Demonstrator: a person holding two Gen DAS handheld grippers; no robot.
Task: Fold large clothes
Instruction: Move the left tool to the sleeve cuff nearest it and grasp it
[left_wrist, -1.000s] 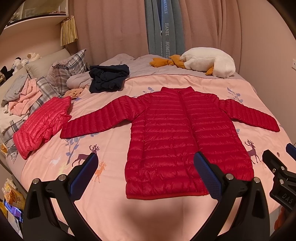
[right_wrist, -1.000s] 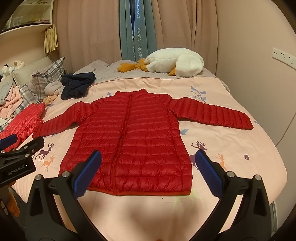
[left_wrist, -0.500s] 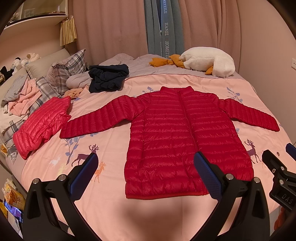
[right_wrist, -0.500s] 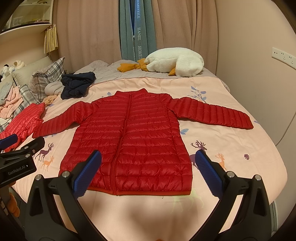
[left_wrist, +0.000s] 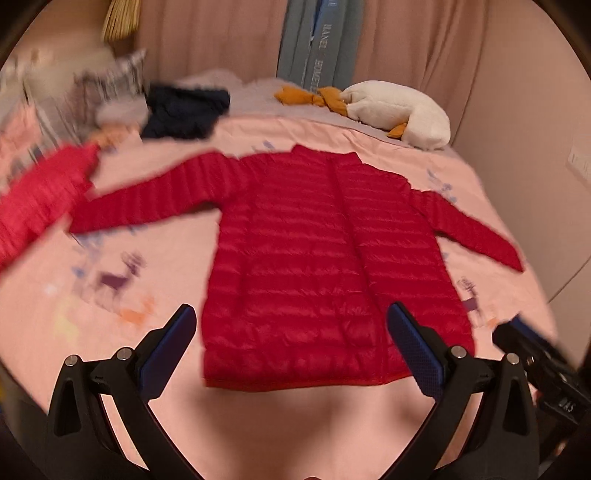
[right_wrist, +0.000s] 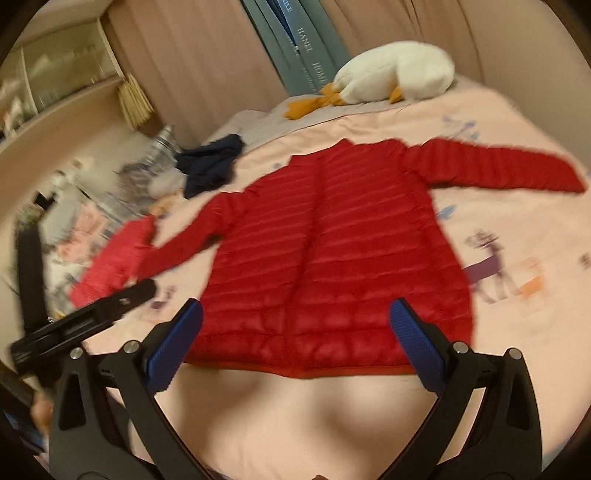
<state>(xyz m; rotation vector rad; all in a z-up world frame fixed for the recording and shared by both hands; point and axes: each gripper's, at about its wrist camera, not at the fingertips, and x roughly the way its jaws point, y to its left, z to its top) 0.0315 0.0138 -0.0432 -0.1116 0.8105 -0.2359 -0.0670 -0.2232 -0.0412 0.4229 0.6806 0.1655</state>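
A red quilted puffer jacket (left_wrist: 325, 258) lies flat and face up on the pink bed, both sleeves spread out; it also shows in the right wrist view (right_wrist: 332, 266). My left gripper (left_wrist: 291, 343) is open and empty, hovering just short of the jacket's hem. My right gripper (right_wrist: 295, 343) is open and empty, also over the hem. The left gripper's body (right_wrist: 85, 325) shows at the left of the right wrist view, and the right gripper's body (left_wrist: 546, 362) shows at the right of the left wrist view.
A second, pinker puffer jacket (left_wrist: 33, 199) lies at the bed's left side. A dark navy garment (left_wrist: 184, 114) and pillows sit at the head. A white plush goose (left_wrist: 399, 110) lies at the back right. A wall runs along the right.
Both grippers have moved forward and lower toward the jacket's hem, and both views are tilted and motion blurred. The jacket has not moved. Both stay open.
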